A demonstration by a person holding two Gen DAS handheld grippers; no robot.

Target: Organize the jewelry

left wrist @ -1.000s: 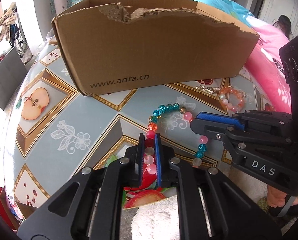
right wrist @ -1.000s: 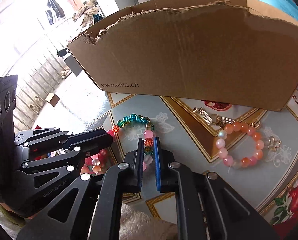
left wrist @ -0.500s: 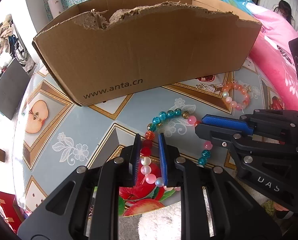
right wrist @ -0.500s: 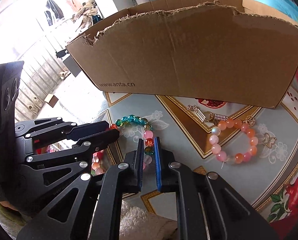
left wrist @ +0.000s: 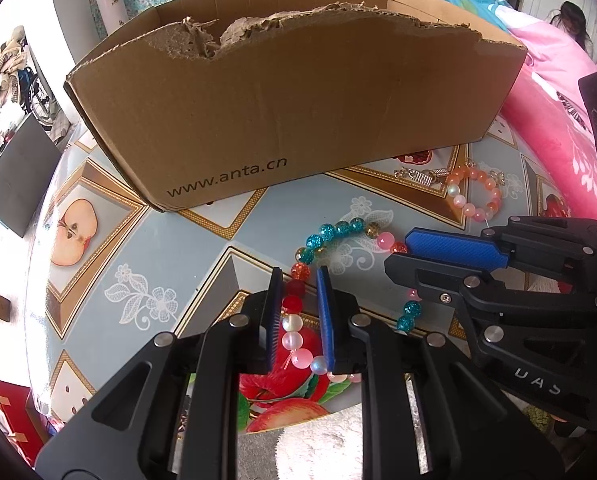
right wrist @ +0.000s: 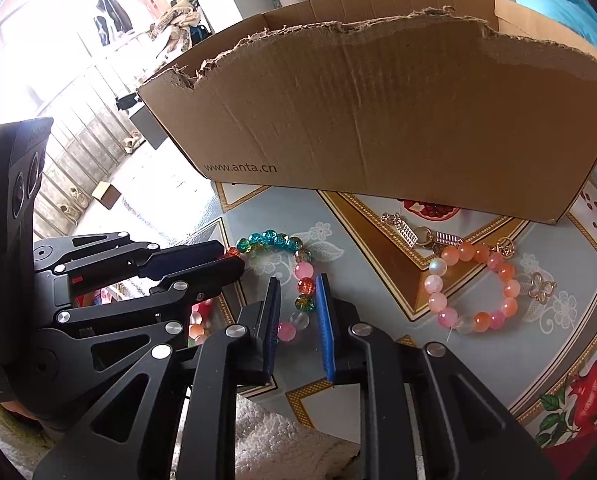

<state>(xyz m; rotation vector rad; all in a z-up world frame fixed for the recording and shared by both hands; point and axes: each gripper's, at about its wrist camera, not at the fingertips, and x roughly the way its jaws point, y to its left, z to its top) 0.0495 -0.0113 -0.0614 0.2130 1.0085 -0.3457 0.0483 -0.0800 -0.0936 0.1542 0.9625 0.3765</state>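
- Daylight lit both views brightly; colours were saturated and the centre of each was sharp.
- In the right wrist view, the area left of the cardboard box point(right wrist: 378, 120) was overexposed to near white, detail washed out.
- The box's near wall lay in soft shade; a faint shadow fell on the tablecloth point(left wrist: 170, 248) below it.
- Fisheye distortion bowed the box's edges; dark vignetting ringed each frame's corners.

Bead necklace point(left wrist: 340, 232) lies before the cardboard box point(left wrist: 298, 112) — bracelet point(left wrist: 474, 192) to its right.
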